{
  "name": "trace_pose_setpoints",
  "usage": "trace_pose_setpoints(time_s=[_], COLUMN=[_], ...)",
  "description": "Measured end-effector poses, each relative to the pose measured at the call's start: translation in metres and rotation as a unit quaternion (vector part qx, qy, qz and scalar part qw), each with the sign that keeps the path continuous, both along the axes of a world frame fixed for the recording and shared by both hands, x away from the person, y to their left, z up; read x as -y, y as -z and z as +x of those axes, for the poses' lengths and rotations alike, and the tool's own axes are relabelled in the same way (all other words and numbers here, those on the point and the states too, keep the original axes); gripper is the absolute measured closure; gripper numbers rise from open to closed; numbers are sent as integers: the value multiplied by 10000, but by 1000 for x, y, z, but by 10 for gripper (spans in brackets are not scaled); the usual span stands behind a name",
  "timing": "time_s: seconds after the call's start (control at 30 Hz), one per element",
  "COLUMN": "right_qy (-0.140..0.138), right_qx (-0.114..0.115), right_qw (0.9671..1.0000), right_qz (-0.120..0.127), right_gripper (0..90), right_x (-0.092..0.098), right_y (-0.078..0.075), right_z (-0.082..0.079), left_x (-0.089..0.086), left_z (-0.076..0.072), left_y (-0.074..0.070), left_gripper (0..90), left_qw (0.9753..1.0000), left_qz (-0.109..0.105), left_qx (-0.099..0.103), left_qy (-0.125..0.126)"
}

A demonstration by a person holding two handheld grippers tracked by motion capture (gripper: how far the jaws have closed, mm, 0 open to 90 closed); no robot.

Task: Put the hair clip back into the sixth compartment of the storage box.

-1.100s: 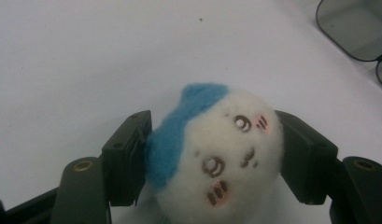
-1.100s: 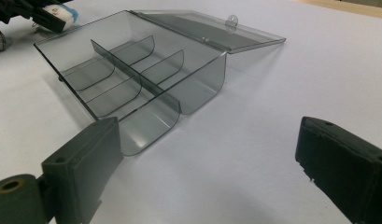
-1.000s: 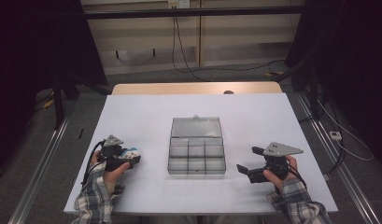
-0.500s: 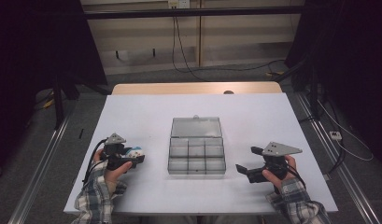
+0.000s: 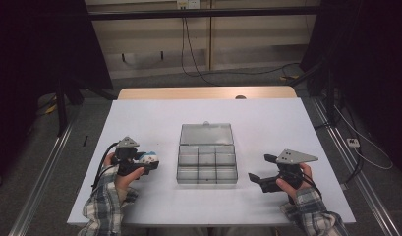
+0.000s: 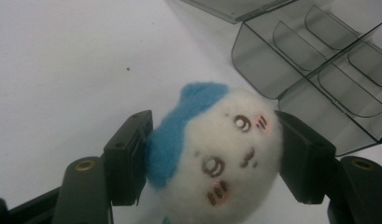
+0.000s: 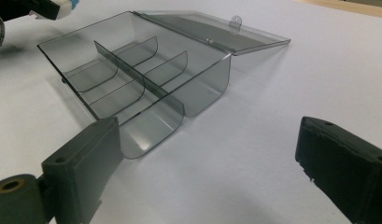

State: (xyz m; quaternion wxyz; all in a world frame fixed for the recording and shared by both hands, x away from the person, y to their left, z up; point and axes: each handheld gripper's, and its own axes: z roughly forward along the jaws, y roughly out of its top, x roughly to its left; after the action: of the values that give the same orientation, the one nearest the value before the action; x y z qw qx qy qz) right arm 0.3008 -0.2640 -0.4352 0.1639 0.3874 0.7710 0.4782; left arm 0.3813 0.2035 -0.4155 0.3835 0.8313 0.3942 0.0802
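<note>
Left gripper (image 5: pixel 148 163) jaws clamp a white-and-blue plush toy (image 6: pixel 216 149) on both sides, just left of the open clear plastic box (image 5: pixel 207 160). Right gripper (image 5: pixel 260 169) jaws spread wide apart, holding nothing, right of the box on the white table (image 5: pixel 267 123).

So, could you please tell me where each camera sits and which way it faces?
High view: above the person's side, looking forward and down on the white table; both forearms, left gripper and right gripper show.
Left gripper view: rides that gripper, looking along its jaws shut on the plush toy.
Right gripper view: rides that gripper, looking between open jaws.
All three share the clear divided box.
</note>
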Motion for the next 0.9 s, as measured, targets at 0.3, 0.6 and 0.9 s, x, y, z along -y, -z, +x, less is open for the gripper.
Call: trace_pose_setpoints(time_s=[0.3,0.6,0.9], right_qy=[0,13,5], right_qx=[2,0,24], right_qw=[10000,10000,10000], right_qz=[8,22,39], right_gripper=[69,69,69], right_x=[0,1,1], right_y=[0,-1,-1], right_z=[0,1,0], left_x=[9,20,28], left_z=[1,2,4], left_y=[-6,-10,-12], left_gripper=[336,338,340], left_qw=[9999,9997,9995], left_qz=[-59,-108,-116], left_qx=[13,26,13], left_qy=[115,207,280])
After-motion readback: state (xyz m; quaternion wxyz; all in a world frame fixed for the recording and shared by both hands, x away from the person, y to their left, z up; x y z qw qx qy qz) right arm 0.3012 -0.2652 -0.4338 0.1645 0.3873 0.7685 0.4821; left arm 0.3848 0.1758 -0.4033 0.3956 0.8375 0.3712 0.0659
